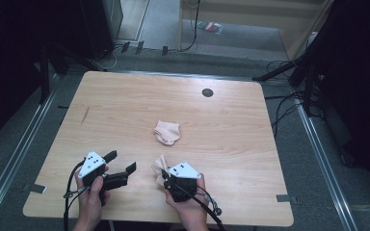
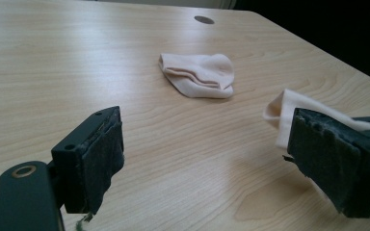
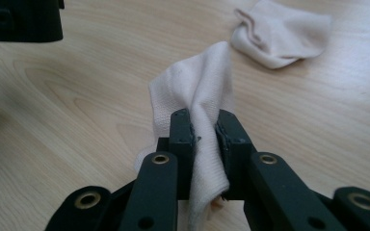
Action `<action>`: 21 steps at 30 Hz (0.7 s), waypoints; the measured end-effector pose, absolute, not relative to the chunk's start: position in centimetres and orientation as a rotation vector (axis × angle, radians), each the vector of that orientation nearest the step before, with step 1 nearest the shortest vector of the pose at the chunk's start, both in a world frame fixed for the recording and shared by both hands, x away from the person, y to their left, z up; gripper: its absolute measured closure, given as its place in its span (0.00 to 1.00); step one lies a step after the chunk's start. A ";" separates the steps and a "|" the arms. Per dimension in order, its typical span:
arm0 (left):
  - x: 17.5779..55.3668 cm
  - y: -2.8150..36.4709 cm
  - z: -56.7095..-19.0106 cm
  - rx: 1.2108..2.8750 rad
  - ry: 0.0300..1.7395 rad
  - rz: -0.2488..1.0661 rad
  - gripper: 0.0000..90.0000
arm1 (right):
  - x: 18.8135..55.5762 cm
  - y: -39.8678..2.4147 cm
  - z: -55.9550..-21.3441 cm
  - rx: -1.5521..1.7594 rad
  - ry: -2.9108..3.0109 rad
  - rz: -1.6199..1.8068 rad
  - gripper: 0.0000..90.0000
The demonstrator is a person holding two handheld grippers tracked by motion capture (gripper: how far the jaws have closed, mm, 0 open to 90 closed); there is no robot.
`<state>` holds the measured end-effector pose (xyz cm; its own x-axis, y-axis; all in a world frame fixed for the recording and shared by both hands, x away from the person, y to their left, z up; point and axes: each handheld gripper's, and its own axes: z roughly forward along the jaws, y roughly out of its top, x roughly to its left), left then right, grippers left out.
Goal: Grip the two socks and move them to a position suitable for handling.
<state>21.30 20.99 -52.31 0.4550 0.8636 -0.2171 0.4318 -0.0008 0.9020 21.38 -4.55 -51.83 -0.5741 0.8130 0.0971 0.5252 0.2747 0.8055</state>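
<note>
Right gripper [image 3: 204, 132] fingers clench our held sock [image 3: 197, 91]; thin pinch may slip. Left gripper [image 1: 120, 163], at 9 o'clock, gapes empty.

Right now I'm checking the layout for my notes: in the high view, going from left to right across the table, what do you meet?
left gripper → held sock → right gripper → round hole
</note>
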 end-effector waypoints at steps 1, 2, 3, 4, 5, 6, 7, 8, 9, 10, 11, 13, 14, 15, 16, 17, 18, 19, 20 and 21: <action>21.3 21.0 -52.3 1.621 1.148 0.498 0.15 | 21.4 -4.5 -51.8 1.219 2.216 1.201 0.87; 21.3 21.0 -52.4 1.629 1.151 0.504 0.15 | 21.4 -4.4 -52.1 1.223 2.219 1.204 0.81; 21.3 21.1 -52.4 1.629 1.155 0.508 0.15 | 21.5 -4.4 -52.4 1.231 2.229 1.226 0.71; 21.3 21.2 -52.3 1.621 1.157 0.514 0.15 | 21.5 -4.5 -52.2 1.231 2.210 1.252 0.57; 21.3 21.2 -52.3 1.621 1.157 0.514 0.15 | 21.5 -4.5 -52.2 1.231 2.210 1.252 0.57; 21.3 21.4 -52.2 1.617 1.158 0.521 0.15 | 21.4 -4.6 -52.0 1.234 2.194 1.255 0.55; 21.3 21.5 -52.2 1.610 1.163 0.523 0.15 | 21.3 -4.9 -51.6 1.226 2.170 1.270 0.56; 21.3 21.7 -52.1 1.604 1.169 0.525 0.15 | 20.9 -5.0 -51.1 1.207 2.177 1.311 0.64; 21.3 21.7 -52.1 1.604 1.169 0.525 0.15 | 20.9 -5.0 -51.1 1.207 2.177 1.311 0.64; 21.4 21.9 -52.2 1.602 1.174 0.527 0.15 | 20.3 -4.3 -51.3 1.160 2.243 1.318 0.72; 21.4 21.9 -52.2 1.602 1.174 0.527 0.15 | 20.3 -4.3 -51.3 1.160 2.243 1.318 0.72; 21.4 21.9 -52.2 1.605 1.176 0.526 0.15 | 19.6 -3.2 -51.9 1.102 2.315 1.301 0.75; 21.4 21.9 -52.2 1.606 1.176 0.527 0.15 | 19.2 -2.0 -52.6 1.052 2.374 1.272 0.76; 21.4 21.9 -52.2 1.606 1.176 0.527 0.15 | 19.2 -2.0 -52.6 1.052 2.374 1.272 0.76; 21.4 21.8 -52.2 1.607 1.174 0.525 0.15 | 19.1 -1.0 -53.4 1.025 2.408 1.220 0.74; 21.4 21.8 -52.2 1.607 1.174 0.525 0.15 | 19.1 -1.0 -53.4 1.025 2.408 1.220 0.74; 21.4 21.8 -52.2 1.609 1.175 0.522 0.15 | 19.1 -0.8 -53.7 1.025 2.408 1.197 0.73; 21.4 21.8 -52.2 1.610 1.174 0.521 0.15 | 19.1 -0.6 -54.0 1.025 2.409 1.177 0.72; 21.4 21.8 -52.2 1.610 1.175 0.517 0.15 | 19.1 -0.5 -54.3 1.025 2.414 1.160 0.71; 21.4 21.8 -52.3 1.610 1.176 0.515 0.15 | 19.1 -0.4 -54.5 1.025 2.414 1.145 0.71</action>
<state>21.38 21.80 -52.25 0.4286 0.8771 -0.2170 0.4349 0.0103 0.9004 19.09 -0.43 -54.50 -0.7096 0.7030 0.0480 0.4822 0.4347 0.7606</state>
